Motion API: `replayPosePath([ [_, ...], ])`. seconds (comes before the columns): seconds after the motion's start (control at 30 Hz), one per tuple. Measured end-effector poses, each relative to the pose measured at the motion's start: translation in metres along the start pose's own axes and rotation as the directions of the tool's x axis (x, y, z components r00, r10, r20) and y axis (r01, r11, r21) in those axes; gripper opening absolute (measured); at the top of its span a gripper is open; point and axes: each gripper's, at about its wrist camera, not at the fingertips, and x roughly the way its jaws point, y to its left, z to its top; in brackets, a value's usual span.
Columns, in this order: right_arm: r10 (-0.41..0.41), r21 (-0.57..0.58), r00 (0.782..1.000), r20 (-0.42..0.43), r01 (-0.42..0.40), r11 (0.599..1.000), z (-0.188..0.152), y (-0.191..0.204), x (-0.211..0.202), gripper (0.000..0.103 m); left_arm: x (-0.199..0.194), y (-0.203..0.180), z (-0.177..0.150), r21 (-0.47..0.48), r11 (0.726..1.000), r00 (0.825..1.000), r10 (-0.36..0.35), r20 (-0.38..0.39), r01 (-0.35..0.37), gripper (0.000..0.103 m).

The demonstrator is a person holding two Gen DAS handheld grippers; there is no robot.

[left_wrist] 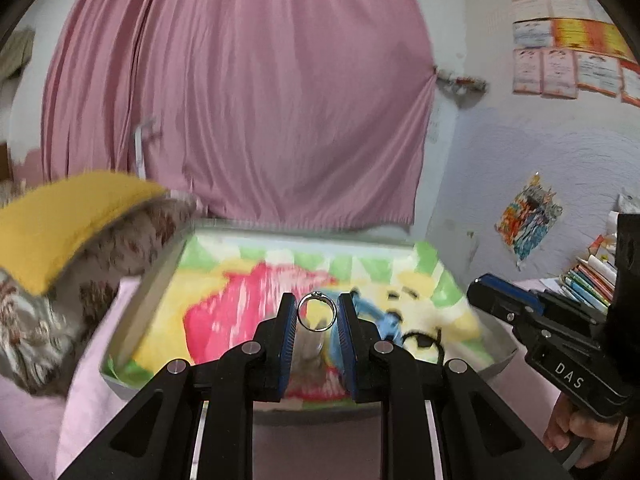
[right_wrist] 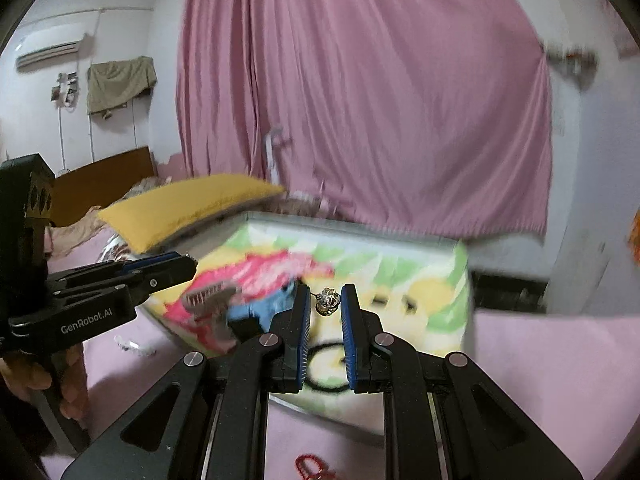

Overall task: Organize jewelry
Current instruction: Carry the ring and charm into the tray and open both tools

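Note:
My left gripper is shut on a silver ring, held upright between its blue pads above a metal tray lined with a bright cartoon cloth. My right gripper is shut on a small ornate gold and silver piece of jewelry, held above the same tray. A grey hair clip lies on the cloth at the left. A black hair tie lies on the cloth; it also shows in the right wrist view. The right gripper's body shows in the left view.
A red bead string and a small white item lie on the pink bedsheet. A yellow pillow sits on a floral pillow left of the tray. A pink curtain hangs behind. Books are stacked at right.

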Motion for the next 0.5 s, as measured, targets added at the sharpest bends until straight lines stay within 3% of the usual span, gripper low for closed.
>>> replayPosePath([
  [0.17, 0.013, 0.033, 0.997, -0.079, -0.01, 0.999, -0.008, -0.011, 0.014, 0.013, 0.015, 0.005, -0.005, -0.02, 1.0, 0.996, 0.008, -0.092, -0.01, 0.019],
  [0.5, 0.059, 0.067, 0.963, -0.263, -0.043, 0.997, -0.014, -0.016, 0.053, 0.014, 0.028, 0.0, -0.01, 0.019, 1.0, 0.983, 0.018, -0.184, -0.015, 0.019],
])
